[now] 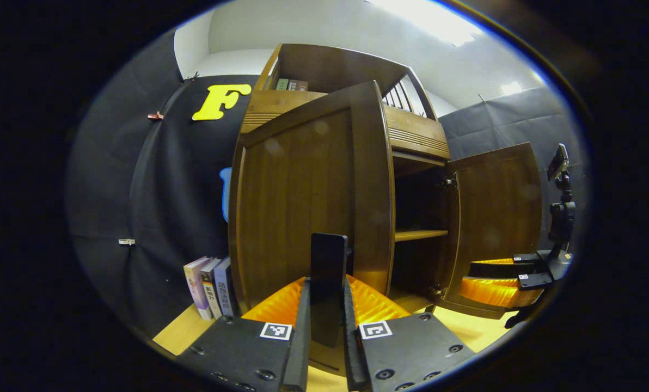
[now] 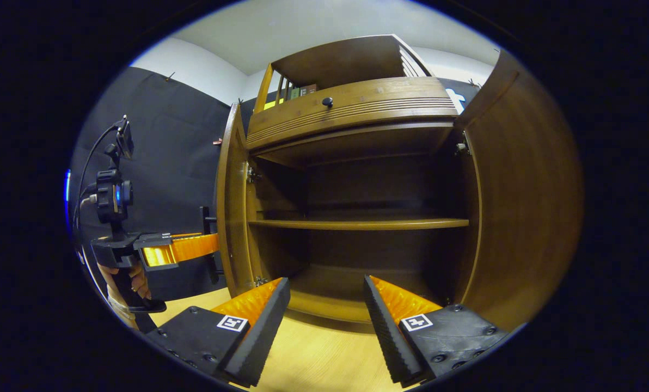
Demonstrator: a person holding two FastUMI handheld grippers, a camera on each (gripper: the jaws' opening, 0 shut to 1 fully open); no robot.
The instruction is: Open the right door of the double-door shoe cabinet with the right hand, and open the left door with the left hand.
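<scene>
My left tongs (image 1: 327, 332) clamp the left door's handle (image 1: 328, 283); my right tongs (image 2: 324, 326), apart, face the shoe cabinet (image 2: 357, 179) between both open doors.

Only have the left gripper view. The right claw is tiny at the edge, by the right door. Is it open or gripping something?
Observer: The right claw is open, with nothing between its fingers. It points into the cabinet between the two open doors.
Operator: How many shelves inside? I only see a sliver.
Observer: One shelf, running the full width between the doors.
Operator: Anything on the front above the doors?
Observer: A drawer front with a small dark knob near its middle.
</scene>
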